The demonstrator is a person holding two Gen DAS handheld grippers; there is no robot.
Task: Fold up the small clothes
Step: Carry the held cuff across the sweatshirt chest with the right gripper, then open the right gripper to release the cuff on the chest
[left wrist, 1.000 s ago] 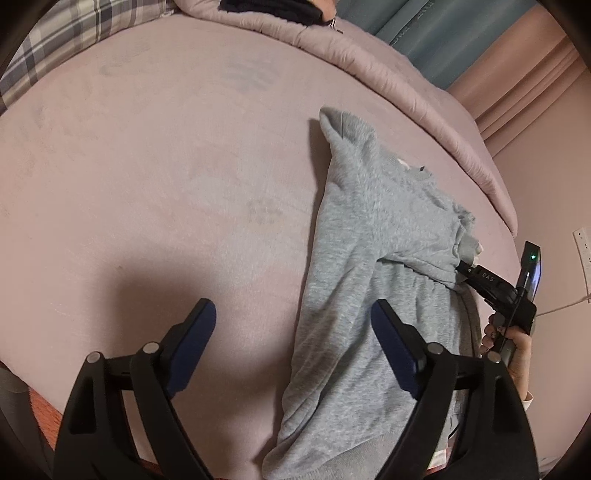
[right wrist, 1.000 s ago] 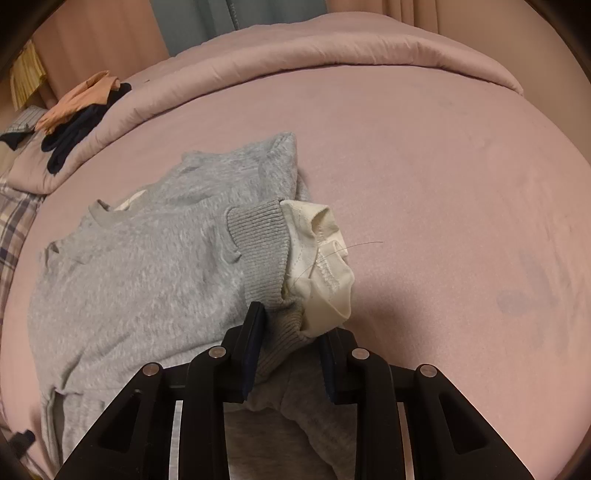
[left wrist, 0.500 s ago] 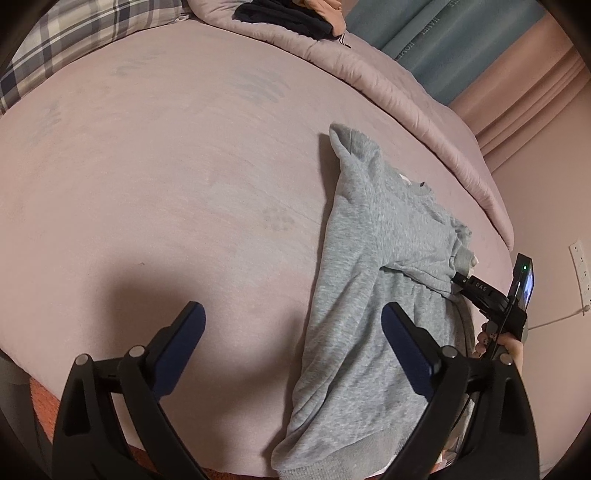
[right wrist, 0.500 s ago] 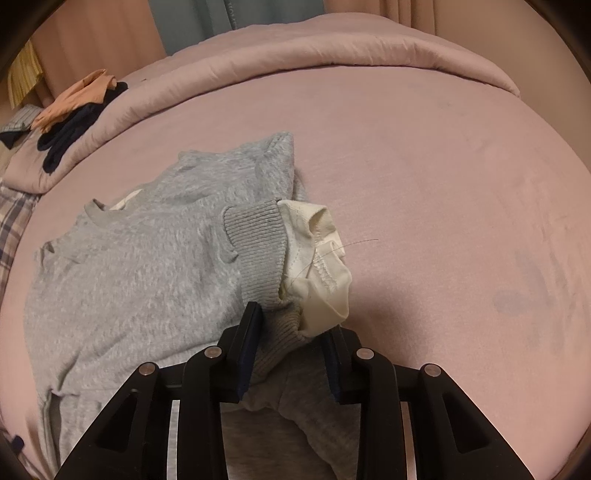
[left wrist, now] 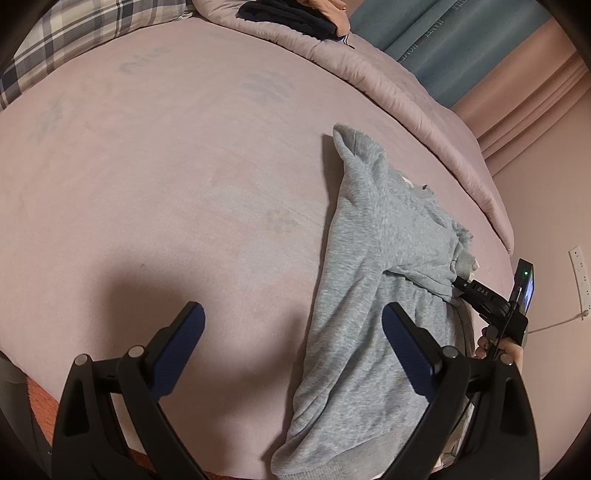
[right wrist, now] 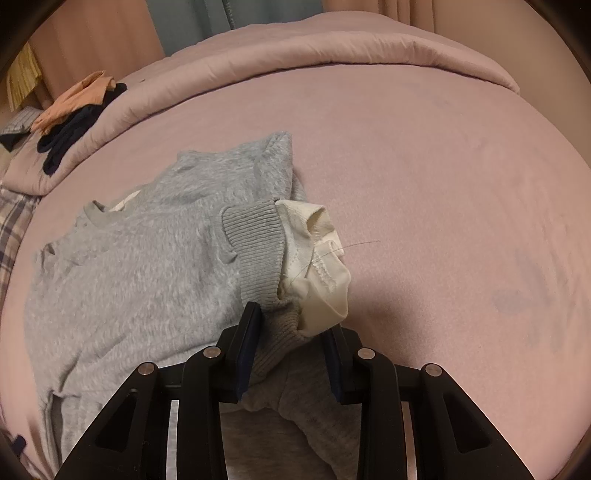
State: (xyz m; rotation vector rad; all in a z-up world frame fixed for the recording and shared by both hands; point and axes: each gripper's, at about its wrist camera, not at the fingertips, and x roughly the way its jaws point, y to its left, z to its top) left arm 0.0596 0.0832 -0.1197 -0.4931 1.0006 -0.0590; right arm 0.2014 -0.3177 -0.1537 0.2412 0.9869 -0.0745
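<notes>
The left gripper [left wrist: 291,325] has just spread its blue-padded jaws wide, and they hang released over the pink bedspread [left wrist: 166,192] with nothing between them. The small grey knitted sweater [left wrist: 373,295] lies just to that gripper's right, and its right-hand jaw now overlaps the sweater's body in the left wrist view. Compared with a second ago the left camera takes in more of the bed's far edge, where the plaid pillow [left wrist: 74,44] and the dark and orange clothes [left wrist: 295,14] sit on the rolled quilt.

Over on the other side, the right gripper [right wrist: 291,325] is clenched on the sweater's ribbed grey cuff [right wrist: 258,247], its cream lining [right wrist: 321,266] turned out above the jaws. Those jaws have eased apart a touch over the last second, yet the cloth is still bunched between the pads, so the hold looks intact. The sleeve is drawn across the sweater's chest.

The sweater sits toward the near edge of the bed, hem hanging close to that edge, collar pointing at the far quilt.

My read: the right sleeve fold is about done and may soon be let go, while the left side looks readied to take a sleeve or side seam. The fold is in its early part.
</notes>
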